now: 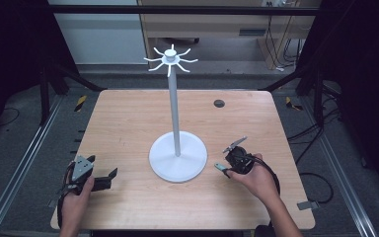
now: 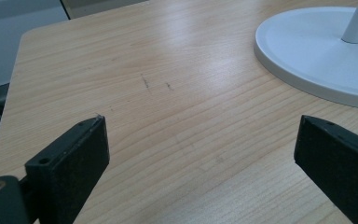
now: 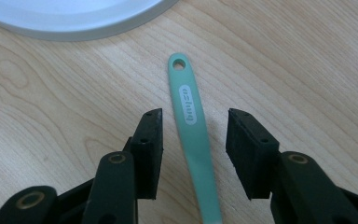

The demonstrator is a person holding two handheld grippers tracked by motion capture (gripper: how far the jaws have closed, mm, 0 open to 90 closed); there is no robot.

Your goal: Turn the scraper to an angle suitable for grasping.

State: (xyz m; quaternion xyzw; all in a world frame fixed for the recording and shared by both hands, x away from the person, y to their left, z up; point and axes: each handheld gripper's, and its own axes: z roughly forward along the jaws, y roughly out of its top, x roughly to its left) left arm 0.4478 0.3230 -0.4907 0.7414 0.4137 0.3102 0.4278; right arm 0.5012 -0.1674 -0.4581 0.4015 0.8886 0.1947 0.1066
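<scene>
A teal handle (image 3: 192, 126) with a hanging hole at its tip and a white label lies flat on the wooden table (image 1: 128, 118); its end (image 1: 220, 167) peeks out by the right hand. My right gripper (image 3: 194, 133) is open, its jaws on either side of the handle without touching it; the rest of the utensil is hidden below the frame. A white stand (image 1: 178, 157) with a tall pole and hook arms on top (image 1: 170, 59) rises mid-table. My left gripper (image 1: 103, 178) rests open at the front left, with nothing between its jaws (image 2: 200, 154).
The stand's round white base (image 2: 317, 56) lies just right of the left gripper and just above the right gripper's jaws (image 3: 74, 18). A dark round grommet (image 1: 219, 103) sits at the back right of the table. Black frame rails flank the table.
</scene>
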